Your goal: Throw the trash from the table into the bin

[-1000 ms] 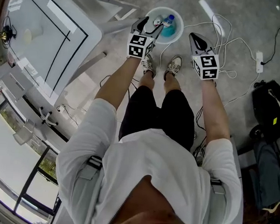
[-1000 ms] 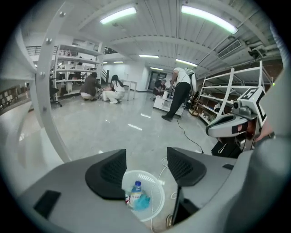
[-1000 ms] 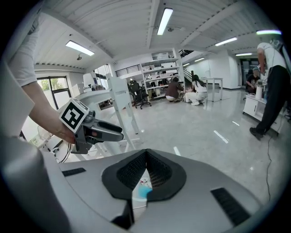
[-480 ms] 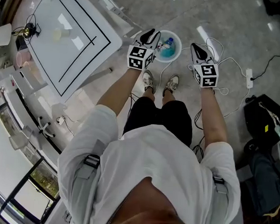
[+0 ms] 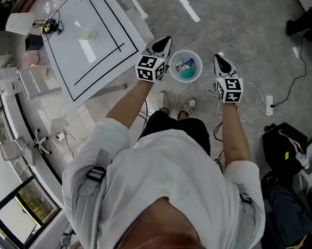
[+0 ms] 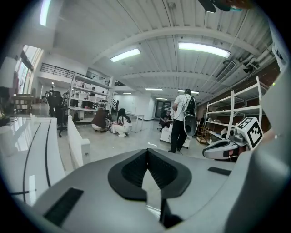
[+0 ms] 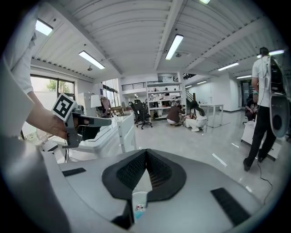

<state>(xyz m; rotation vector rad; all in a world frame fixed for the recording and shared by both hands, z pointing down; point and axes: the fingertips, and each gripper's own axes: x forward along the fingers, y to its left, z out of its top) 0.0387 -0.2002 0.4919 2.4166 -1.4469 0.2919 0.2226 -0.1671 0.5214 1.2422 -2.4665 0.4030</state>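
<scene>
The round white bin (image 5: 185, 66) stands on the floor in front of the person's feet, with a blue-capped bottle and other trash inside. My left gripper (image 5: 165, 40) hovers high beside the bin's left rim. Its jaws have just been closing and now meet with nothing between them (image 6: 146, 154). My right gripper (image 5: 218, 57) hangs to the right of the bin, shut and empty (image 7: 146, 154). A sliver of the bin (image 7: 138, 205) shows below its jaws. On the white table (image 5: 104, 59) at the upper left lies a small pale piece of trash (image 5: 85, 35).
White cables and a power strip (image 5: 269, 105) lie on the floor right of the bin. Black bags (image 5: 288, 144) sit at the right. A standing person (image 6: 182, 120) and crouching people (image 7: 193, 117) are farther off, with shelving along the walls.
Both grippers have risen well above the bin, which looks smaller now. The left gripper has left the bin's opening and its jaws have closed. More of the table shows.
</scene>
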